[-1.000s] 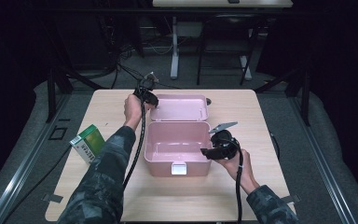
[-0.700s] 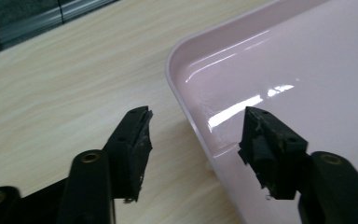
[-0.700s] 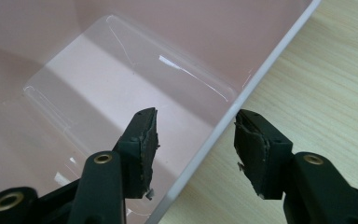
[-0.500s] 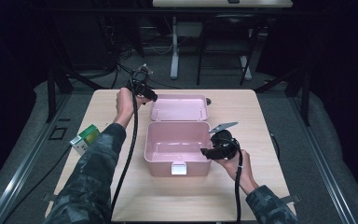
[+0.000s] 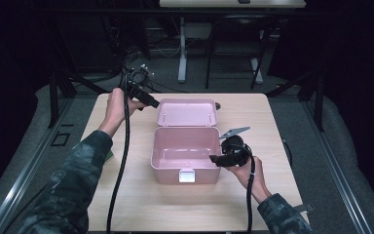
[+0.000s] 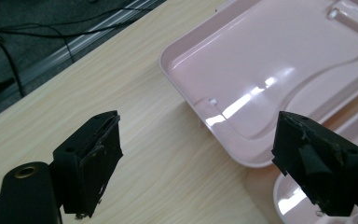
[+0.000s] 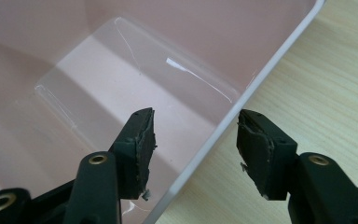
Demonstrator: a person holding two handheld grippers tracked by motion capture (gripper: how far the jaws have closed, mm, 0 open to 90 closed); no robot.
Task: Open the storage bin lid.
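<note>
- My left gripper [image 5: 151,103] sits up at the table's far left, just off the left corner of the pink lid [image 5: 187,112], not touching it.
- In the left gripper view its jaws stand wide apart and have just been opening; nothing between them, only bare wood and the lid's corner [image 6: 270,84] below.
- Green packet [image 5: 109,156] pokes out at the left table edge, mostly hidden under my left sleeve; can't tell what it is.
- Pink box [image 5: 185,161] sits mid-table, open; the interior I can see has nothing in it. The lid lies flat behind it, inner face up, joined along the back edge.
- White latch [image 5: 186,175] on the box's front wall, facing me.
- My right gripper [image 5: 213,158] is at the box's right rim, near the front corner.
- In the right gripper view the jaws straddle the box's right wall [image 7: 223,135]: one jaw inside the box, one outside over the table. Jaws about half open; I see a gap either side of the wall, so I read it as not clamped.
- Grey three-cornered plate [image 5: 233,131] tops the right gripper.
- Table [image 5: 268,204] is light wood grain, plain.
- Room is dark: grey carpet around, metal floor rails [image 5: 341,185] both sides, another desk's legs [image 5: 181,53] and cables behind.
</note>
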